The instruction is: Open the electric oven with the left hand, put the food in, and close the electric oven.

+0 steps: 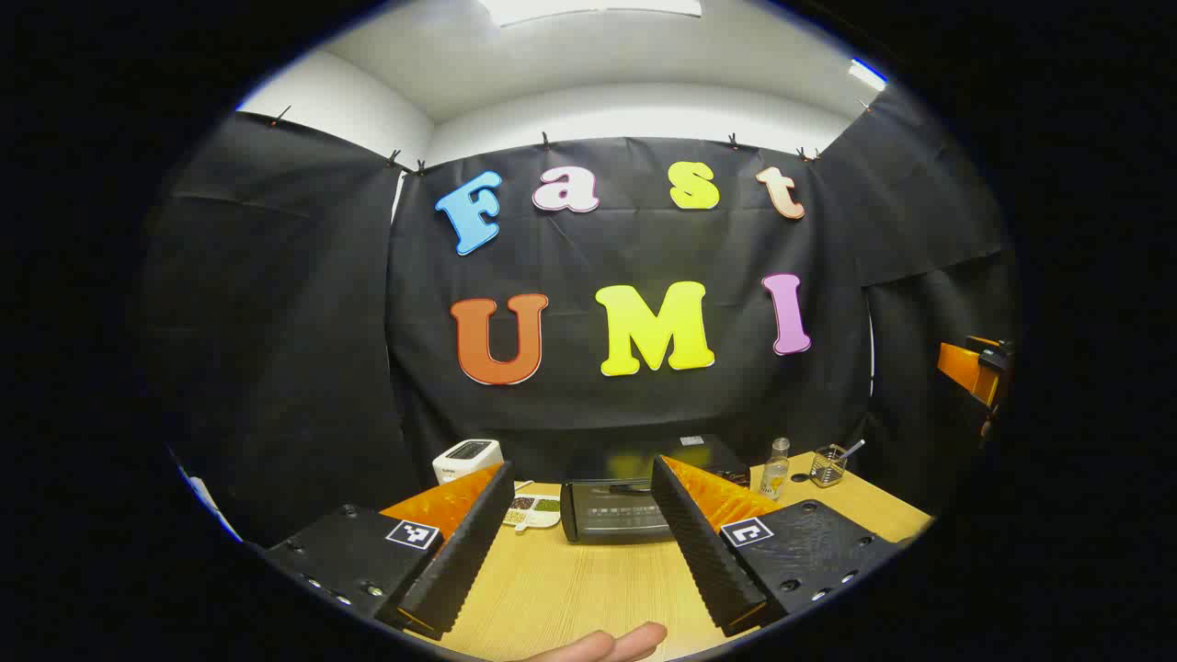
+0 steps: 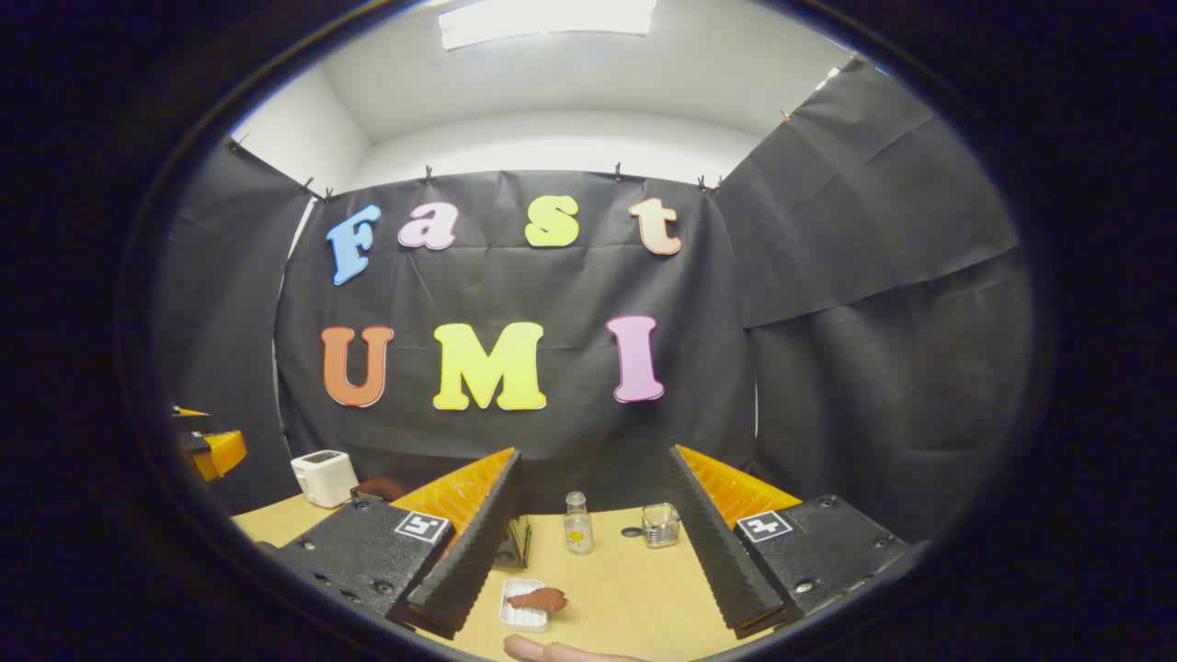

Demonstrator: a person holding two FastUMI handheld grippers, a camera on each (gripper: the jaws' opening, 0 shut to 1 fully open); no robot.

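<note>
Wooden table (image 1: 561,588) holds shut oven (image 1: 611,510); both grippers spread, empty

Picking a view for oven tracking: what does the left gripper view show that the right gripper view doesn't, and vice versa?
Left gripper view: the oven's front with its door shut, and a divided dish beside it. Right gripper view: the food on a small white tray, near the right claw. Both: toaster, small bottle, glass container, wooden table. Each claw, including the left, is open and holds nothing.
</note>
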